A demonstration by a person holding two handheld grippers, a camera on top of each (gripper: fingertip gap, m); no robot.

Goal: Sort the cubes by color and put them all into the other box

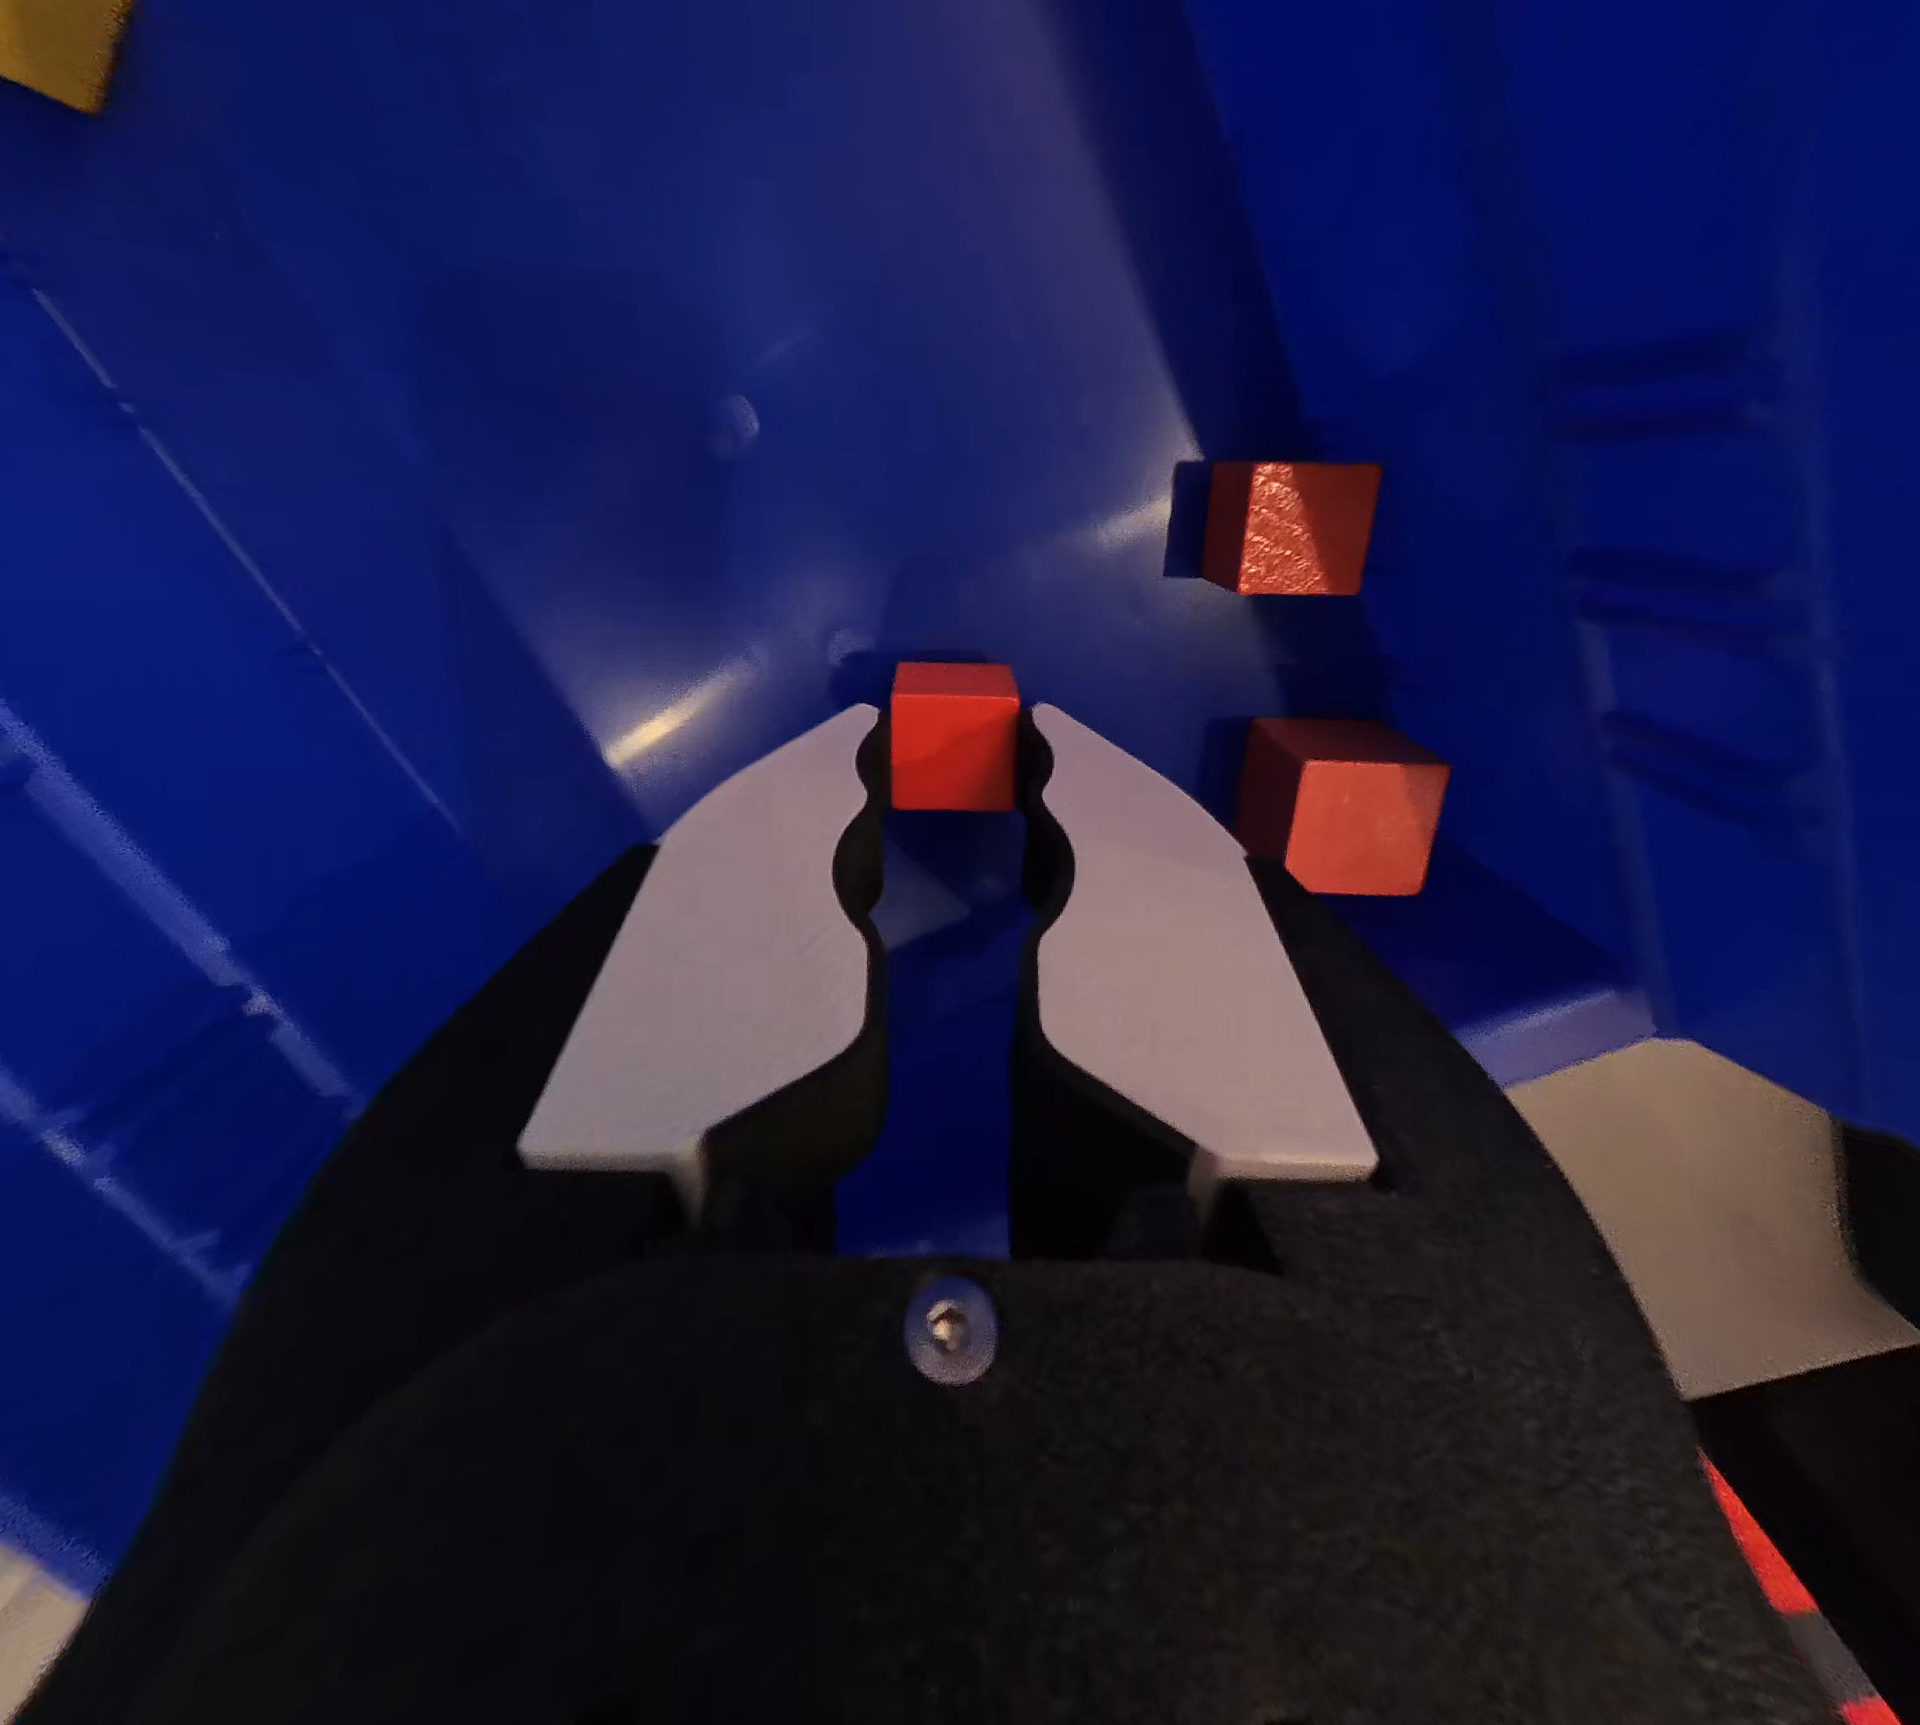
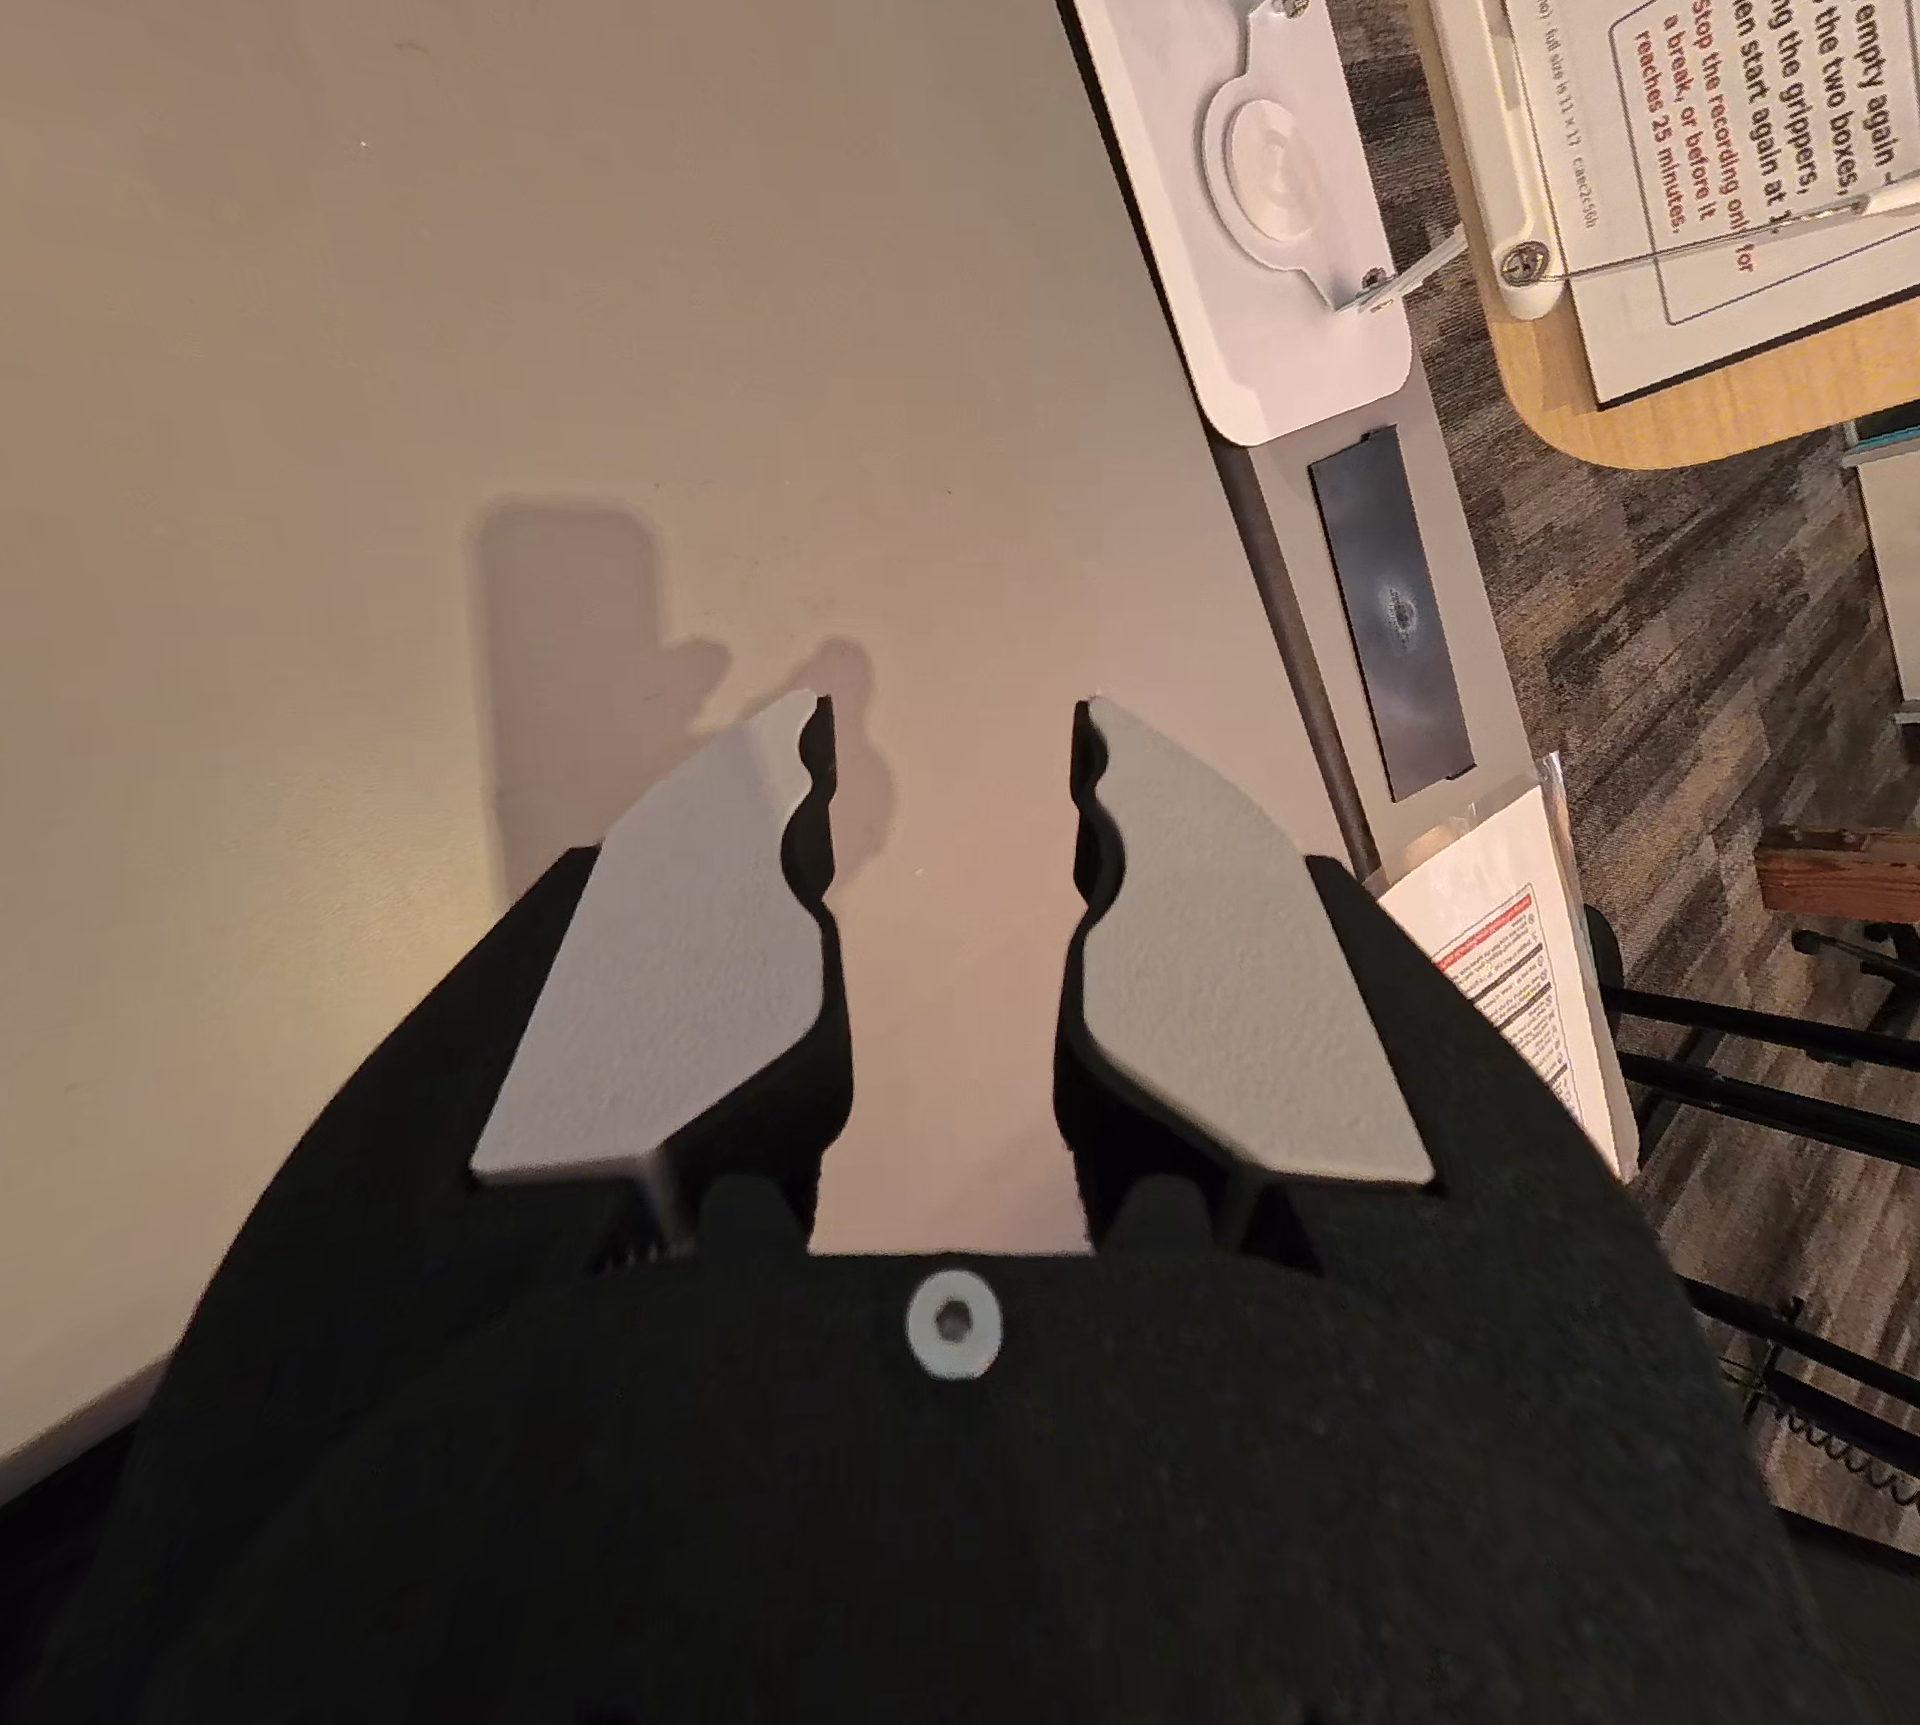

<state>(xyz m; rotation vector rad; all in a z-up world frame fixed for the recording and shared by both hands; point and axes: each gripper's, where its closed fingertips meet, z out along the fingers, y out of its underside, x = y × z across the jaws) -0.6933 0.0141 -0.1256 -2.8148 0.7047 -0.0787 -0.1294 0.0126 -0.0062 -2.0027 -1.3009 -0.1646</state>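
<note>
Inside the blue box (image 1: 623,325), the left tongs (image 1: 954,730) pinch a red cube (image 1: 953,748) at their tips; two more red cubes (image 1: 1294,527) (image 1: 1351,808) lie to its right. A yellow cube (image 1: 52,2) is cut off far left. The right tongs (image 2: 951,730) hang parted and empty over the beige table (image 2: 416,221).

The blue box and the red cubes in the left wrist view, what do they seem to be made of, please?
The blue box looks like glossy moulded plastic: streaky highlights, raised ribs. The small red cube in the left hand-held gripper and its two red neighbours look like painted wood, matte and faintly grainy, though that is uncertain.
</note>
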